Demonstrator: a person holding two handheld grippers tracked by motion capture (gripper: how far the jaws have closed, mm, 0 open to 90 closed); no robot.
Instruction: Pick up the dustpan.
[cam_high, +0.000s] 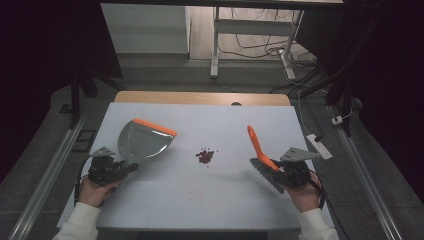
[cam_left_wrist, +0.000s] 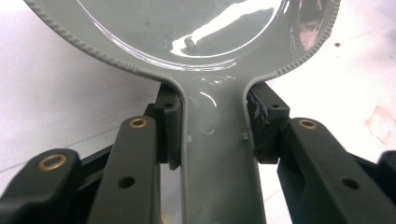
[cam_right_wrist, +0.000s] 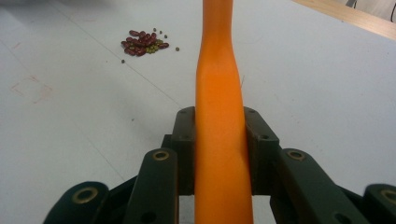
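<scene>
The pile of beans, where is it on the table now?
In the high view, the beans lie near the middle of the table, between the dustpan on the left and the brush on the right.

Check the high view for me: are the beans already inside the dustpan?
No. The beans lie in a small pile on the table, apart from the dustpan, between it and the brush.

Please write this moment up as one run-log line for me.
left gripper: shut on grey plastic dustpan handle | right gripper: shut on orange-handled brush | pile of red and green beans: unswept, between both tools on white table
</scene>
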